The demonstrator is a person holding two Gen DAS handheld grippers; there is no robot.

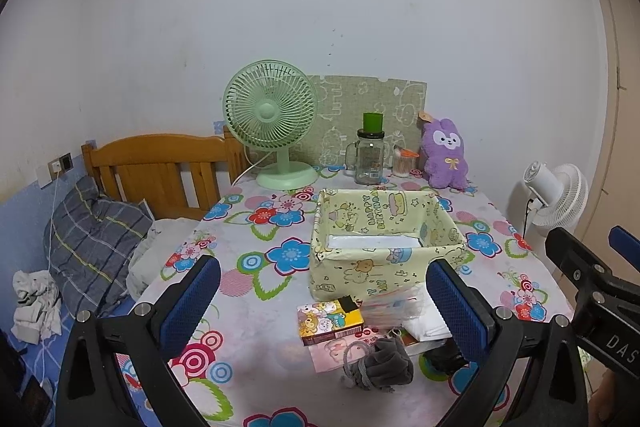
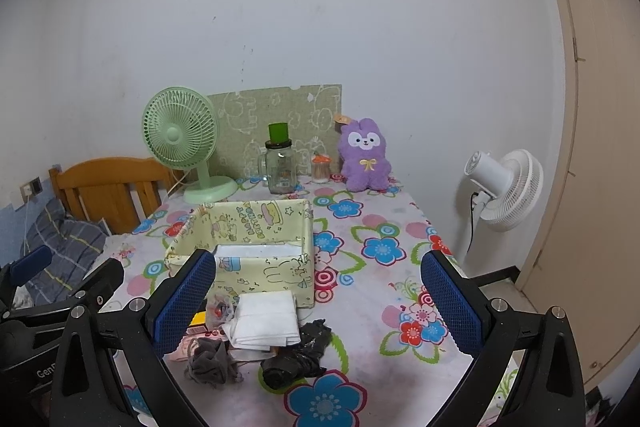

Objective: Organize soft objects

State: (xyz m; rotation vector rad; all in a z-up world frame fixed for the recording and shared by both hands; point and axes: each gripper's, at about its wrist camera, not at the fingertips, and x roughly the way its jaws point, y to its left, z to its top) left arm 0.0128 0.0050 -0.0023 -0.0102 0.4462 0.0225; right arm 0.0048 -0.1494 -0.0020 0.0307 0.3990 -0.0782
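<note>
While both gape wide, each claw (image 1: 324,303) (image 2: 318,301) holds nothing.

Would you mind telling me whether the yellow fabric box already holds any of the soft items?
Apparently not: inside the yellow fabric box only its white base shows, and the grey cloth lies outside on the table.

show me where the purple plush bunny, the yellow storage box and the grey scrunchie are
purple plush bunny (image 2: 363,159): right wrist view, on its belly.
yellow storage box (image 1: 362,273): left wrist view, on its near outer wall.
grey scrunchie (image 1: 384,363): left wrist view, on its bunched fabric.
</note>
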